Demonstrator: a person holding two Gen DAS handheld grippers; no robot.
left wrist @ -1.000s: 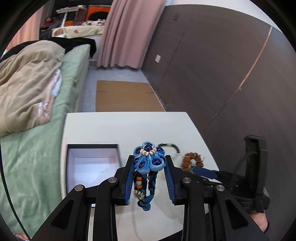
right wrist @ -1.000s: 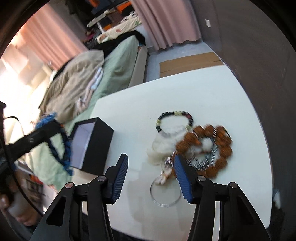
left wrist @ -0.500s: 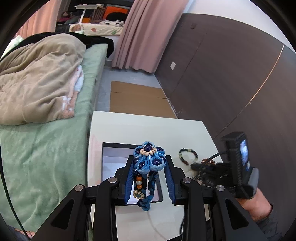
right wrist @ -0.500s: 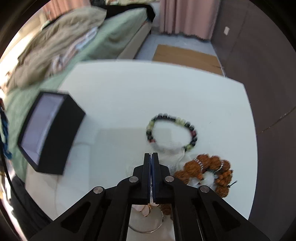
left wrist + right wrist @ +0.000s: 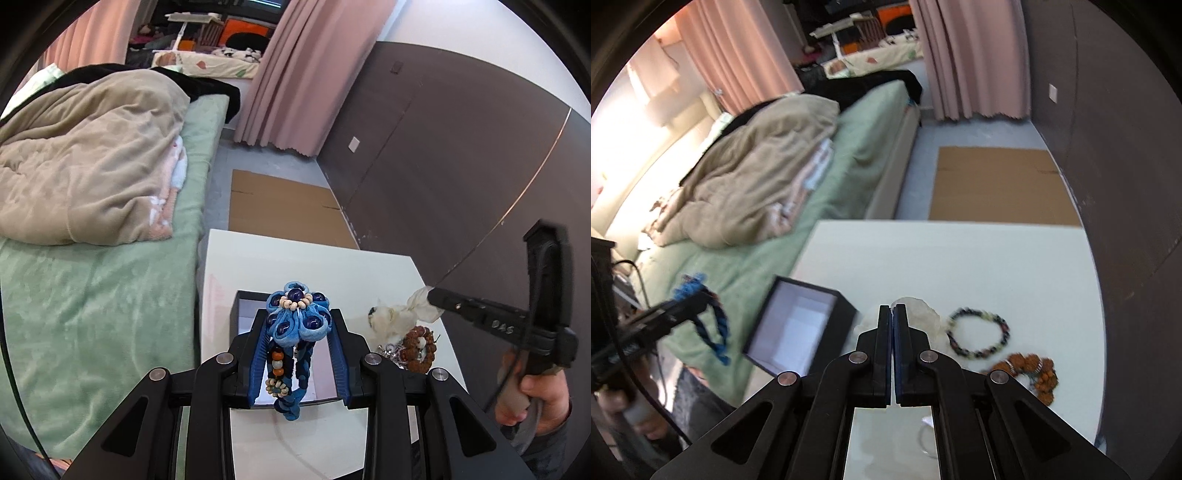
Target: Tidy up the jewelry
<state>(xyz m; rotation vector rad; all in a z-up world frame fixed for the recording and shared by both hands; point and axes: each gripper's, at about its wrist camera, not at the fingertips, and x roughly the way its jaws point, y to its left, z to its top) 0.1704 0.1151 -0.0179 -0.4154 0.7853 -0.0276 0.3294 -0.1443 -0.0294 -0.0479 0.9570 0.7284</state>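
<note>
A blue fabric flower bracelet (image 5: 295, 325) with beads sits between the fingers of my left gripper (image 5: 298, 314), which is shut on it just above the open black box (image 5: 236, 314) with a white lining. In the right wrist view the same bracelet (image 5: 716, 328) hangs left of the box (image 5: 812, 286). My right gripper (image 5: 894, 310) is shut on a white cloth pouch (image 5: 923, 314) and holds it up off the white table (image 5: 960, 258). From the left wrist view that pouch (image 5: 399, 317) dangles from the right gripper (image 5: 432, 295).
A dark bead bracelet (image 5: 975, 356), a brown seed bracelet (image 5: 1030, 369) and a thin metal bangle (image 5: 923, 439) lie on the table's right side. A green bed (image 5: 92, 295) borders the table on the left. A dark wall panel (image 5: 461, 184) runs along the right.
My right gripper closed on the white pouch and rose with it off the table. My left gripper carried the blue bracelet across until the black box lay under it.
</note>
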